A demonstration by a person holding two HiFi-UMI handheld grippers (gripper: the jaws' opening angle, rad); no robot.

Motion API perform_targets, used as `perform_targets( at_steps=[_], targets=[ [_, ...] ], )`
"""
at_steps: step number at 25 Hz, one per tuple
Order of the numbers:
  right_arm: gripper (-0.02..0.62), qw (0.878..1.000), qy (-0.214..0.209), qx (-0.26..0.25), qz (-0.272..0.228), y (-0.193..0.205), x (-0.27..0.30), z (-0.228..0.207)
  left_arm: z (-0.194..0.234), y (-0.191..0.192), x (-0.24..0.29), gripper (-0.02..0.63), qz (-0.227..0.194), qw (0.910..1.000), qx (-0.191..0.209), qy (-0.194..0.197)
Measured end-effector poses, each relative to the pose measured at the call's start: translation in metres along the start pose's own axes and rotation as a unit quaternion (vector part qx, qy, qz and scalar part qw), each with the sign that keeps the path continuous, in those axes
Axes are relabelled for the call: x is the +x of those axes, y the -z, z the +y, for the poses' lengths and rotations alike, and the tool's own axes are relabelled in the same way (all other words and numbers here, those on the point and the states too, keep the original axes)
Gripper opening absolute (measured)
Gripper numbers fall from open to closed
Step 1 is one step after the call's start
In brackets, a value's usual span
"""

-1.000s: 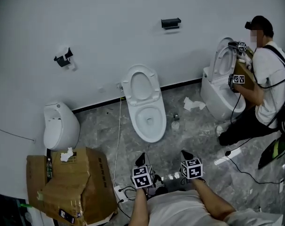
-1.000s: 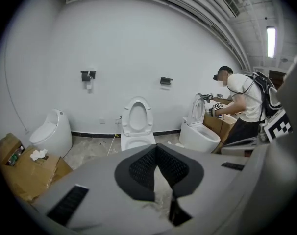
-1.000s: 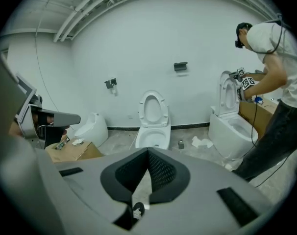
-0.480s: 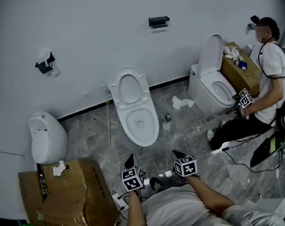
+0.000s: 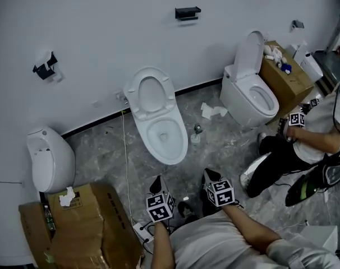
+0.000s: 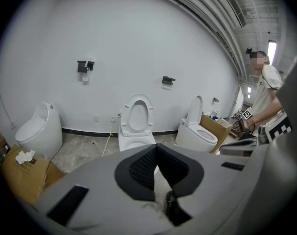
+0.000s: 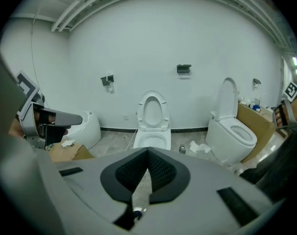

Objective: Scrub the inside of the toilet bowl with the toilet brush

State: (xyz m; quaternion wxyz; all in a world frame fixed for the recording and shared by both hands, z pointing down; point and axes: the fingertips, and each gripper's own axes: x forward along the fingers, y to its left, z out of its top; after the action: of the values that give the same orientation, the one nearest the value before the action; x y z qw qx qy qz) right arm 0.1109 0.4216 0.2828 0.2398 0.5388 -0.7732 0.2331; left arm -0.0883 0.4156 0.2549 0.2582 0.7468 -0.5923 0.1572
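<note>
Left gripper (image 5: 155, 181) and right gripper (image 5: 208, 175): shut tight, holding nothing. Straight ahead, well apart from both: toilet bowl (image 5: 165, 134), seat (image 5: 151, 92) raised against wall (image 5: 102, 27). Between: open floor (image 5: 215, 156). Hemmed by cardboard box (image 5: 97, 217) on left, second toilet (image 5: 254, 97) and another person (image 5: 304, 144) on right.

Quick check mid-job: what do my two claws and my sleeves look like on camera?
The left claw and right claw match: grey bodies, black ribbed pads, each carrying a white cube with black square markers. The shirt is light and short-sleeved.
</note>
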Motion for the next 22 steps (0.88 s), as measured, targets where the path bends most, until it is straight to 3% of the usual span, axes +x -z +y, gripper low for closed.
perform_targets(
  at_steps=[10,22],
  targets=[
    [0.000,1.000,0.023,-0.010,0.005,-0.017,0.030,-0.020,0.015,-0.010,0.029,0.029,0.008,1.0000,-0.001,-0.005],
    [0.000,1.000,0.022,0.015,0.005,-0.059,0.079,-0.046,0.021,-0.048,0.071,0.029,0.011,0.9993,0.032,-0.013]
  ],
)
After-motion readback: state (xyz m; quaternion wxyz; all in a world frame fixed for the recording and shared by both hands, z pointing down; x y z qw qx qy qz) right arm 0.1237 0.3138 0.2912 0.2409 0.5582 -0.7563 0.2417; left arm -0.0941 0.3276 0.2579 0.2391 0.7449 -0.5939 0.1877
